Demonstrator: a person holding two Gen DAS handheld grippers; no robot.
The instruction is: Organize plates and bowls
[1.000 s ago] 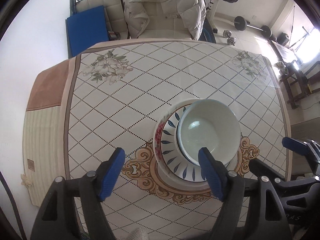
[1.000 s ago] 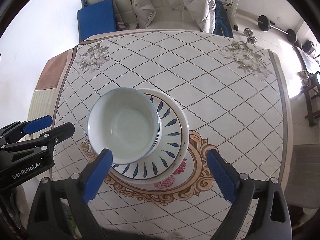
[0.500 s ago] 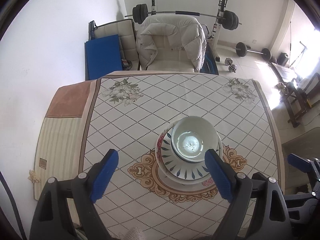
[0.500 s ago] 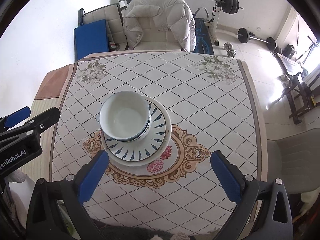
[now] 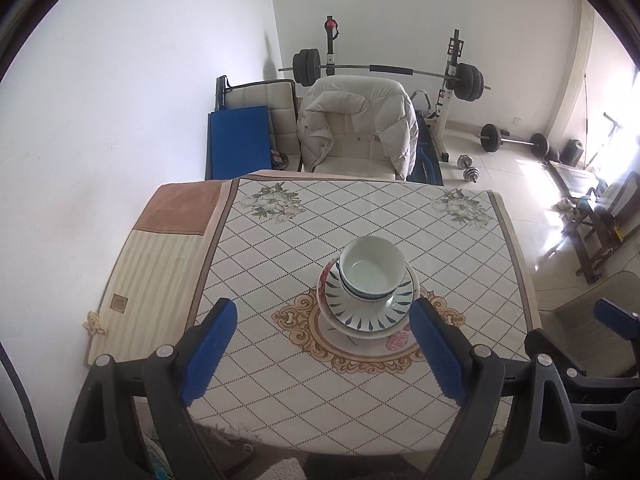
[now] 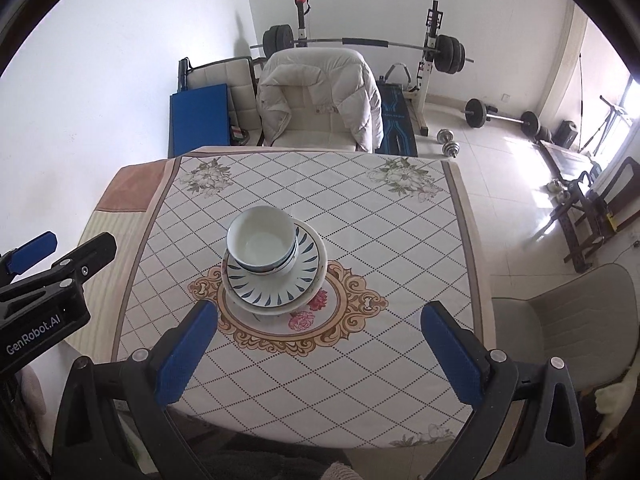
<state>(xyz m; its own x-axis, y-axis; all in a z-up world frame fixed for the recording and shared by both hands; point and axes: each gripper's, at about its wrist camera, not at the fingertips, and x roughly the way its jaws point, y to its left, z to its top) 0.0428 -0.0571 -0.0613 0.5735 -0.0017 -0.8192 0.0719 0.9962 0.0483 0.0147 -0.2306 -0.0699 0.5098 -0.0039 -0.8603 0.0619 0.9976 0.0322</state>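
**Stack built at desk centre, both grippers clear**

We found the bowls (image 5: pixel 372 272) nested and sitting on the plates (image 5: pixel 366 308), a blue-leaf plate over a rose-patterned one, all one stack on the gold medallion at the middle of the desk (image 5: pixel 320 216). We judged the organizing done or nearly so: no loose dish lay elsewhere on the cloth.

Left gripper (image 5: pixel 322 354): fingers spread wide, nothing between them, the stack well beyond the tips. Right gripper (image 6: pixel 320 354): fingers likewise wide apart and empty, the stack toward upper left of its frame.

Hard to tell: how many bowls were nested; we counted two rims at least. The lower plate showed only at its edge. The desk's near edge was cut off behind the fingers, so a dish there would escape us.
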